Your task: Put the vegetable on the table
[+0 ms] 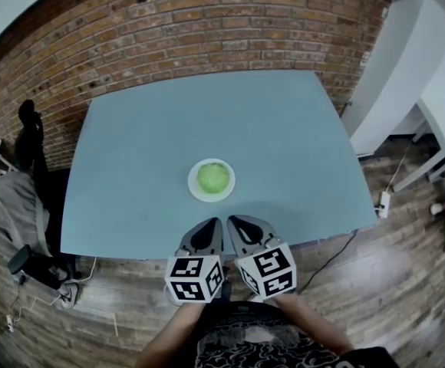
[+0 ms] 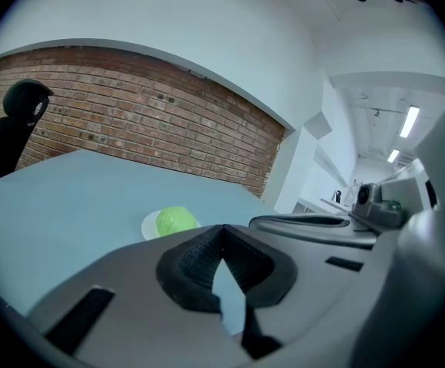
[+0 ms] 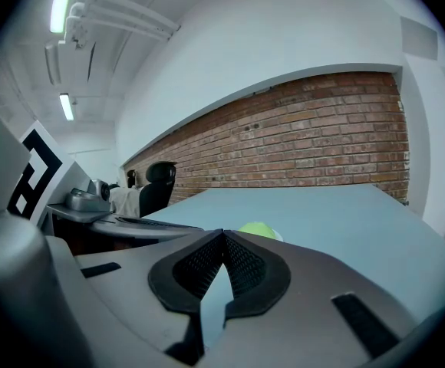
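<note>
- Left gripper (image 2: 222, 230): mine. The jaws are pressed tip to tip with nothing between them. It is held at the table's (image 1: 284, 144) near edge.
- Right gripper (image 3: 222, 234): mine. The jaws are likewise together and empty, just right of the left one.
- Vegetable (image 1: 212, 177): a round, pale-green head, cabbage-like. It sits on a white plate (image 1: 193, 187) near the middle of the blue table, just beyond both grippers.
- Stage: this fits the head already set down, plate and all, or the head waiting to come off the plate. I cannot tell which.
- Handling note: for any lift, I judge the jaws must spread wider than the head and close gently at its broadest part. The plate may slide.
</note>
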{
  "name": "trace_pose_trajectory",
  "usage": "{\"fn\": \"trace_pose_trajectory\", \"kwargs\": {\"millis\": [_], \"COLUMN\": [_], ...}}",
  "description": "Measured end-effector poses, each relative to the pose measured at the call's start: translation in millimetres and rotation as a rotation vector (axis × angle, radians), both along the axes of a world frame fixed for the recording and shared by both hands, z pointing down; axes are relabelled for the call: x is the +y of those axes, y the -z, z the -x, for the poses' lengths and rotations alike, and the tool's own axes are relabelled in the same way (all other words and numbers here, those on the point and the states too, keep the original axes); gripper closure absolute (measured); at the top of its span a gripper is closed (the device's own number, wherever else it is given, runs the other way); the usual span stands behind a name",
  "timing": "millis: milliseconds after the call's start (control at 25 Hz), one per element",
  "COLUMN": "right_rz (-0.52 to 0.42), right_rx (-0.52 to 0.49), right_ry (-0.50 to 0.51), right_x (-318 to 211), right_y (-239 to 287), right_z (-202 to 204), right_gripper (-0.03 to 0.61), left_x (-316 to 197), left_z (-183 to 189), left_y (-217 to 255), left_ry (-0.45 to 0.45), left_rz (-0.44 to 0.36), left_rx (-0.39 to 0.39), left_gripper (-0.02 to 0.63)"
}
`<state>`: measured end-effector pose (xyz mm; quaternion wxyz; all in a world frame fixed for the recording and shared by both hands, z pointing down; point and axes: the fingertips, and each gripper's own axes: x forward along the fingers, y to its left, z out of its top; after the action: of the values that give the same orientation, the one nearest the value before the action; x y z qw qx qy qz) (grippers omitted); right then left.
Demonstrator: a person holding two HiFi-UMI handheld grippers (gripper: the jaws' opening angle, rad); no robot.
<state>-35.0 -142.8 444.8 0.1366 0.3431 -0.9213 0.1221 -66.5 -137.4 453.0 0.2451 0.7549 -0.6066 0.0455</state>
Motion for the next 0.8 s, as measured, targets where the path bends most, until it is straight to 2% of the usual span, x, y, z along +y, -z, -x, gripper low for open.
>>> {"fn": "trace_pose_trajectory", "kwargs": {"millis": [800], "right_rz": [-0.007], "right_rx": [-0.004], "right_ry": [0.002], "right_x": [4.2], "right_y": [-0.6], "right_z": [-1.0], "right_gripper": [0.569], "left_x": [7.6], "left_z": [-2.7], "left_y": [-0.1], "left_ry": [0.001], "left_rz": [0.003], "left_rx": [-0.029], "left_gripper": [0.613]}}
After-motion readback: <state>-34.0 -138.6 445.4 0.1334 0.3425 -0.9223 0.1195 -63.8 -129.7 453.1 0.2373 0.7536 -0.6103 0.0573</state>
